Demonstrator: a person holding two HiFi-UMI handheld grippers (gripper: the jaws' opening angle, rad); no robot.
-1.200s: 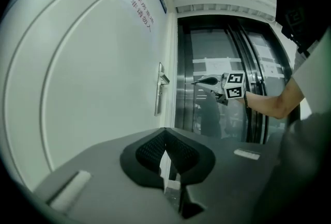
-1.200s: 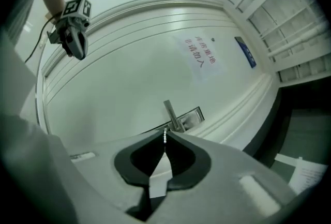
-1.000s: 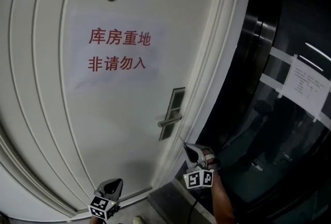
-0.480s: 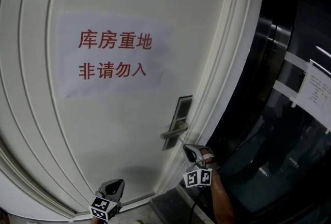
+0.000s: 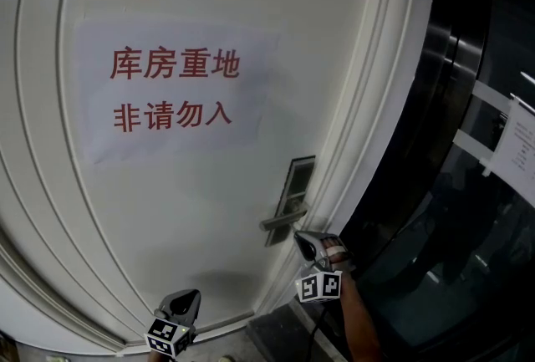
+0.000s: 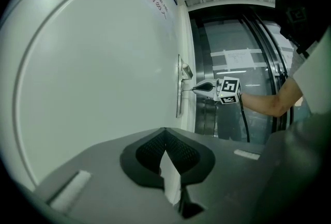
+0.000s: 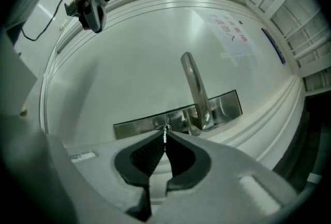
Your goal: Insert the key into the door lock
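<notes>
Insertion depth unreadable.
Only a thin sliver of the key (image 7: 165, 133) shows at the right gripper (image 7: 165, 139) tips; keyhole (image 7: 163, 127) behind it too small to read. Left gripper (image 5: 182, 299) cut by head view's bottom edge.

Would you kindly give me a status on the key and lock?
Right gripper shut on key, tip at lock cylinder below the handle; depth unclear. Left gripper shut, empty, clear of the door. Nothing blocking.

notice (image 5: 171, 89) on door (image 5: 192, 210) | lock plate (image 5: 298, 181) right-below notice | key (image 7: 165, 135) at lock plate
</notes>
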